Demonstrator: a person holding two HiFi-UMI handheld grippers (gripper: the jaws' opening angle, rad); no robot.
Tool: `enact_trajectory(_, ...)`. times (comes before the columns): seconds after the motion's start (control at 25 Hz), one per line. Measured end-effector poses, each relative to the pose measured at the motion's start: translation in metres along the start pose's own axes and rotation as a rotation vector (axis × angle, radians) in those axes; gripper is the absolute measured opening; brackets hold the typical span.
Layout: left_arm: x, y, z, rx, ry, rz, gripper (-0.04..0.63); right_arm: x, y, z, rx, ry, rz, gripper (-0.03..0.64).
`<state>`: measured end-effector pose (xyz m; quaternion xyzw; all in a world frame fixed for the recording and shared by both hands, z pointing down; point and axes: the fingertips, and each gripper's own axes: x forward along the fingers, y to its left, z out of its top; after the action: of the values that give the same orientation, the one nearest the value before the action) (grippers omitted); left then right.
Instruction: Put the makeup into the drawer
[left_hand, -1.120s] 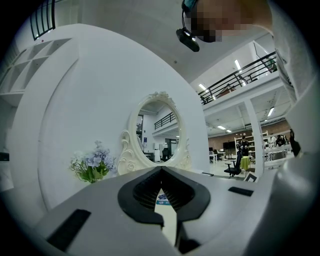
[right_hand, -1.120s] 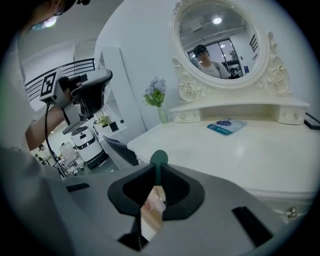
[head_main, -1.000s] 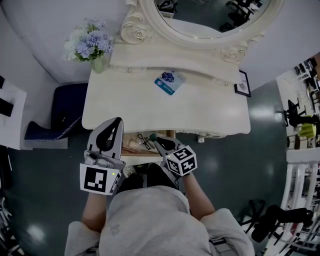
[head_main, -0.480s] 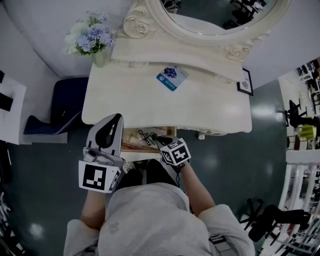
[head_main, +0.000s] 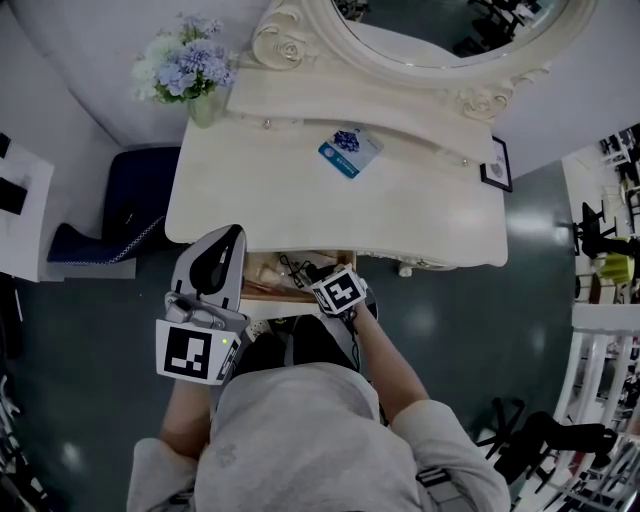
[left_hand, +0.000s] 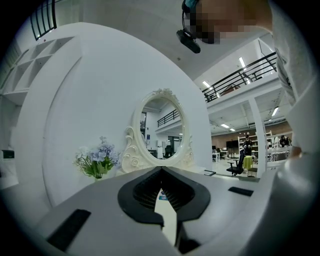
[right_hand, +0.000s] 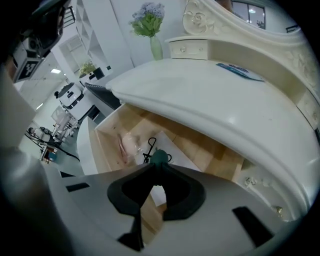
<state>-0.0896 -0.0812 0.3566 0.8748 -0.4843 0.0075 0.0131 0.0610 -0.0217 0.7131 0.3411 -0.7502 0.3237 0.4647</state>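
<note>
The makeup piece (right_hand: 160, 157) is a small, rounded, dark teal-green thing; I can make out no finer detail on it. It sits right at the tips of my right tongs (right_hand: 159, 167), pinched between the two jaws, which are just starting to ease apart. These tongs point steeply down into the open wooden drawer (right_hand: 102, 150) under the front edge of the cream dressing table (right_hand: 200, 95), so the makeup hangs over the inside of the drawer. Just beyond it in the drawer lie a black looped tool (right_hand: 149, 146), a clear pinkish packet (right_hand: 127, 145) and a white sheet (right_hand: 176, 150). My left tongs (left_hand: 161, 171) are held level beside the drawer, tips together, holding nothing.
</note>
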Motion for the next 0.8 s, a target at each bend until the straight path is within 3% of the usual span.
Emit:
enact_trajectory(0.2, 0.0, 0.004, -0.004, -0.007, 0.009, 0.015, 0.014, 0.013, -0.006, 0.012, -0.084, 0.017, -0.049, 0.054)
enact_trajectory(0.48, -0.004, 0.013, -0.01, -0.017, 0.022, 0.042, 0.014, 0.029, -0.003, -0.01, -0.088, 0.142, -0.023, 0.06)
enact_trajectory(0.8, -0.008, 0.02, -0.012, -0.021, 0.027, 0.066, 0.014, 0.035, 0.004, -0.018, -0.131, 0.216, -0.014, 0.094)
